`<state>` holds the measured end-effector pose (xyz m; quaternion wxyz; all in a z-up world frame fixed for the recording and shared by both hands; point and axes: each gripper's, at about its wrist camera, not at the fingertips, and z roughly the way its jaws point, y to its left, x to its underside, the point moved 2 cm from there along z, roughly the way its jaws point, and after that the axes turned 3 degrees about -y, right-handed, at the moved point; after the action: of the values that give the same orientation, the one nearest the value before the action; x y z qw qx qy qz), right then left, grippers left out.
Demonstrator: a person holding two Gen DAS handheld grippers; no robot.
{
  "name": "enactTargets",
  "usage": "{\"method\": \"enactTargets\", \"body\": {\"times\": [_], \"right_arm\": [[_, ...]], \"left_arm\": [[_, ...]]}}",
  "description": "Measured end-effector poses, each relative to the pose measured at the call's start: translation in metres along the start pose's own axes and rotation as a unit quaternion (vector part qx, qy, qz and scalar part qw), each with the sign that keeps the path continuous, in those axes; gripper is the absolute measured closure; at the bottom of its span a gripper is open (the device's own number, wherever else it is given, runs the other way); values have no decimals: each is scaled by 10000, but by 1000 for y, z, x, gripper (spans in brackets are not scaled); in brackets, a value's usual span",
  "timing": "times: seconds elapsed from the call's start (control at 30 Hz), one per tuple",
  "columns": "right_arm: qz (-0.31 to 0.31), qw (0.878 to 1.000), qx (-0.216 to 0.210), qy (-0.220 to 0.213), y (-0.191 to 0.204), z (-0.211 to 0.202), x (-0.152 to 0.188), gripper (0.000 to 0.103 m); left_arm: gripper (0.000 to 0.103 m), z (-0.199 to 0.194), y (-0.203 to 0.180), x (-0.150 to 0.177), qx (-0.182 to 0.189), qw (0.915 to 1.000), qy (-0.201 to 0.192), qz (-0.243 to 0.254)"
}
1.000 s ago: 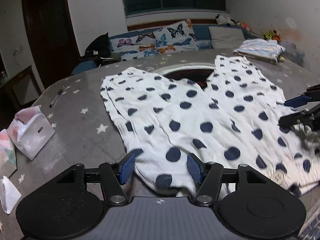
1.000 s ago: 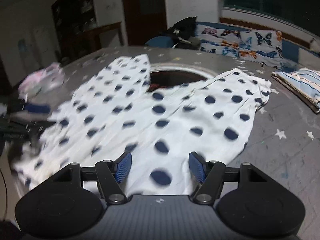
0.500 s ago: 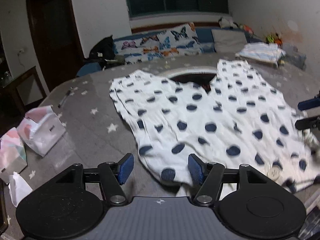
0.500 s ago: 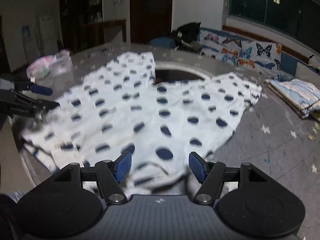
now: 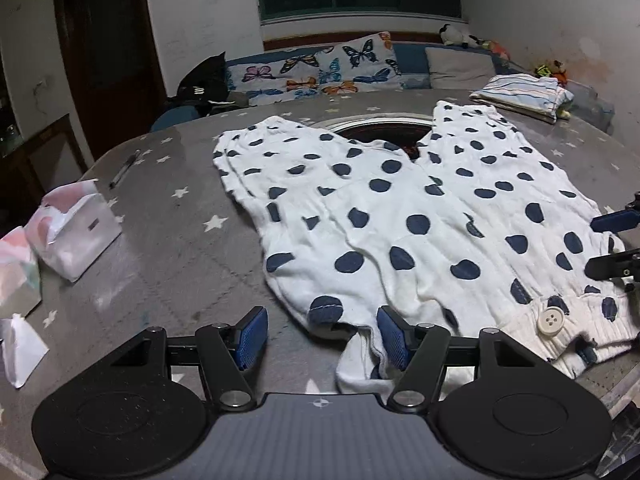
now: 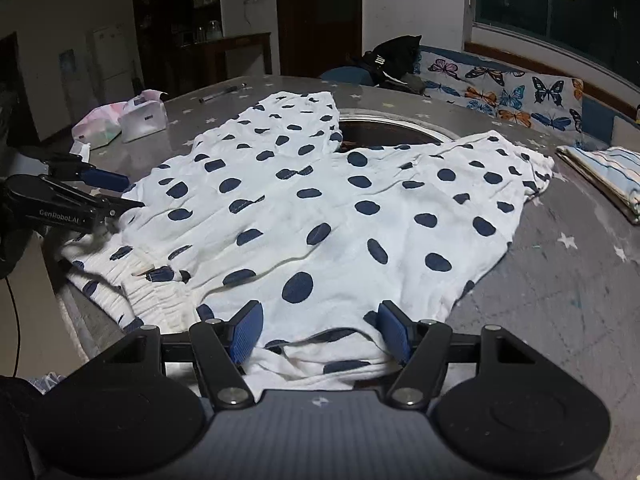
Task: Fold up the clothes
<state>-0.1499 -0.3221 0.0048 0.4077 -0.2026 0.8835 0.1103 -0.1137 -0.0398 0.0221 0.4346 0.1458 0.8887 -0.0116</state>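
Nearest the left wrist camera, the left gripper (image 5: pixel 319 334) stands with its blue ribbed pads apart and unclenched; a corner of the white cotton trousers with navy polka dots (image 5: pixel 400 216) lies between them, the pad at 3 o'clock touching the hem, nothing pinched. In the right wrist view the right gripper (image 6: pixel 320 330) is likewise released, its pads straddling the waist edge of the same garment without pressing it.

Progress — judged from the lie of the cloth — is at the very start. The trousers are spread flat on the round grey star-printed table (image 5: pixel 172 216), elastic waistband with its one cream button (image 5: pixel 553 320) towards 5 o'clock, and two legs fanning away to 11 and 1 o'clock over the dark circular recess in the table centre (image 5: pixel 384 132). No fold is yet made; leg-on-leg and the lengthwise folds remain, in my estimate.

Counted, near to far:
- grippers, two;
- spotted trousers, one;
- white-and-pink plastic pouches (image 5: pixel 76 236) at 9 o'clock, two plain to see — a scrap nearer the edge is unclear;
- dark pen (image 5: pixel 125 168) at 10 o'clock, one;
- folded striped pale-blue cloth (image 5: pixel 524 94) at 2 o'clock, one, seemingly finished;
- beyond the table, a butterfly-print sofa cushion (image 5: pixel 320 68) at 12 o'clock.
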Motion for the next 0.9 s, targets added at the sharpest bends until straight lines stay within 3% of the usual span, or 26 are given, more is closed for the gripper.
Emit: {"method": "enactTargets", "body": {"times": [0.3, 0.43, 0.73, 0.9], "right_arm": [[-116, 9999, 10, 61, 2, 0, -4, 37], [-141, 9999, -20, 76, 2, 3, -3, 35], [-118, 9999, -50, -60, 3, -2, -8, 35], [-86, 9997, -127, -184, 6, 0, -13, 35]], "left_arm": [[38, -9, 17, 9, -281, 9986, 172, -412], [38, -9, 23, 3, -643, 9968, 131, -457], [40, -17, 12, -15, -645, 9972, -156, -345], [40, 2, 5, -14, -625, 9978, 21, -206]]}}
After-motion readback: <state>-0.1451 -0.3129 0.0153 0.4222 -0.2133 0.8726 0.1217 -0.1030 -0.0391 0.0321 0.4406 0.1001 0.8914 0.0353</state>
